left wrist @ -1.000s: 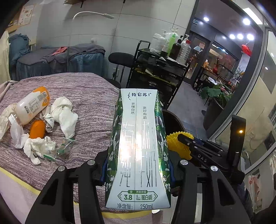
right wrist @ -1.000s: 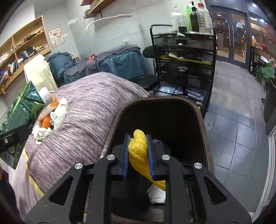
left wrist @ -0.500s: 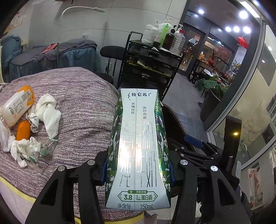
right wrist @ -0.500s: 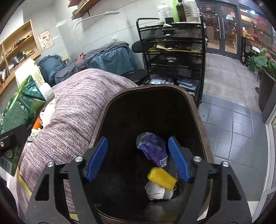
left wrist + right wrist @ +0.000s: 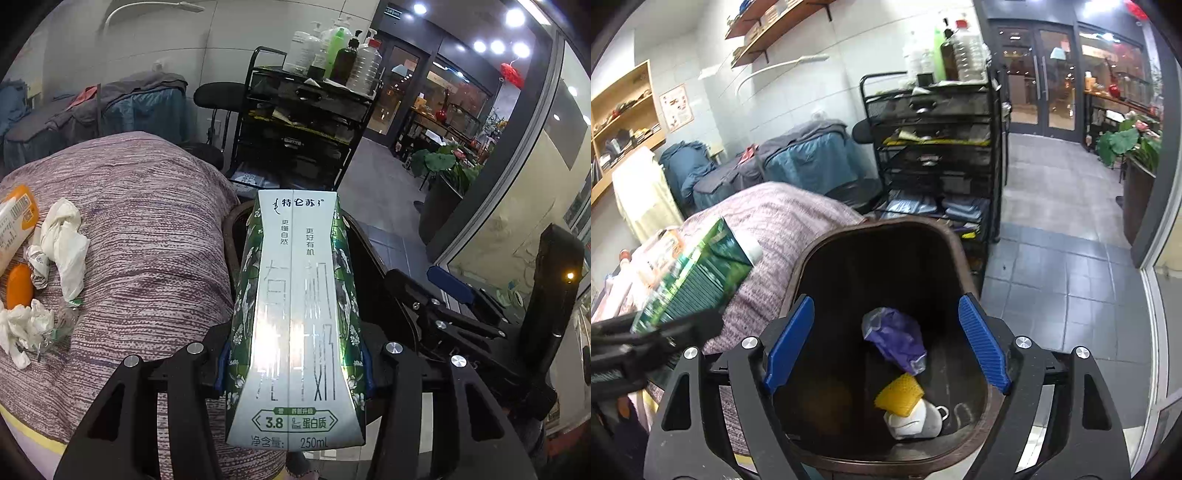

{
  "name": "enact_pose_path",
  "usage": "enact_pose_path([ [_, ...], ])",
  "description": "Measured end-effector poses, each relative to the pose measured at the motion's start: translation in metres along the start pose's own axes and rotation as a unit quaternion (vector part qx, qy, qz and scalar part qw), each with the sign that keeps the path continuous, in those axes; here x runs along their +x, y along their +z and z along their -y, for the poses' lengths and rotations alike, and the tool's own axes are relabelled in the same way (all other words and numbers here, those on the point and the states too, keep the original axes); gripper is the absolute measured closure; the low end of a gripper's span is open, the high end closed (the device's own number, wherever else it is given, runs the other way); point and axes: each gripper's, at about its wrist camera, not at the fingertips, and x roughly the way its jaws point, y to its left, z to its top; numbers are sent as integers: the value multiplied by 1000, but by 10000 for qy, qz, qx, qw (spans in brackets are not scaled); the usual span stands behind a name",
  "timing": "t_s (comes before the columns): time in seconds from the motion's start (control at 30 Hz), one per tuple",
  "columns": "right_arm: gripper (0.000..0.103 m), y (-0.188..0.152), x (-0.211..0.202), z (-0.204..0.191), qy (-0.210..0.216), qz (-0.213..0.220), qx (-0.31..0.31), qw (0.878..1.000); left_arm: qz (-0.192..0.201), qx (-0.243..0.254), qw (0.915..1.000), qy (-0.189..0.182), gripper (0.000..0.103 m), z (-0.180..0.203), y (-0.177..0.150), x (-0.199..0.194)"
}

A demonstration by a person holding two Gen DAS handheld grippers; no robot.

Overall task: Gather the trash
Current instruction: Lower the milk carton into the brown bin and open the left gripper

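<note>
My left gripper point(image 5: 295, 365) is shut on a green and white 250 mL milk carton point(image 5: 295, 317), held upright beside the bed; the carton also shows in the right wrist view point(image 5: 698, 277). My right gripper point(image 5: 886, 347) is open and empty above the dark brown trash bin point(image 5: 879, 229). In the bin lie a yellow sponge-like piece point(image 5: 899, 395), a purple bag point(image 5: 897, 338) and a white mask point(image 5: 916, 422). On the striped bed cover point(image 5: 147, 229) lie crumpled white tissues point(image 5: 64, 240), an orange bottle point(image 5: 14, 218) and an orange object point(image 5: 18, 291).
A black wire cart point(image 5: 938, 147) with bottles on top stands behind the bin. A black stool point(image 5: 218, 96) and covered furniture point(image 5: 129, 107) stand by the wall. Tiled floor point(image 5: 1063, 258) lies to the right, with a glass wall beyond.
My right gripper opened and dropped the yellow piece into the bin. My left gripper moved right toward the bin with the carton.
</note>
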Motion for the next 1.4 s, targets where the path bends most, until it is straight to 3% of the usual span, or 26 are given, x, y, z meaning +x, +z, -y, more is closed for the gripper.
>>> enact_pose_path([
  [0.47,21,8,-25,29,-392,348,432,9977,-452,245,9987,-21,53,15,-1,37],
  [0.8,21,8,-27,33,-430,354,540,9970,-513,258,9983,92,52,13,-4,43],
  [0.83,21,8,-27,33,-430,360,541,9970,-509,271,9983,114,50,14,-4,43],
  [0.9,20,9,-29,33,-434,377,535,9969,-458,296,9984,139,33,15,-5,41],
  [1.0,20,9,-31,32,-447,413,532,9967,-301,342,9988,176,22,16,-3,36],
  [1.23,15,11,-35,29,-428,497,551,9963,-80,341,9993,150,17,18,-3,22],
  [1.4,15,13,-37,25,-382,543,540,9963,321,410,9982,305,12,18,-3,-3],
])
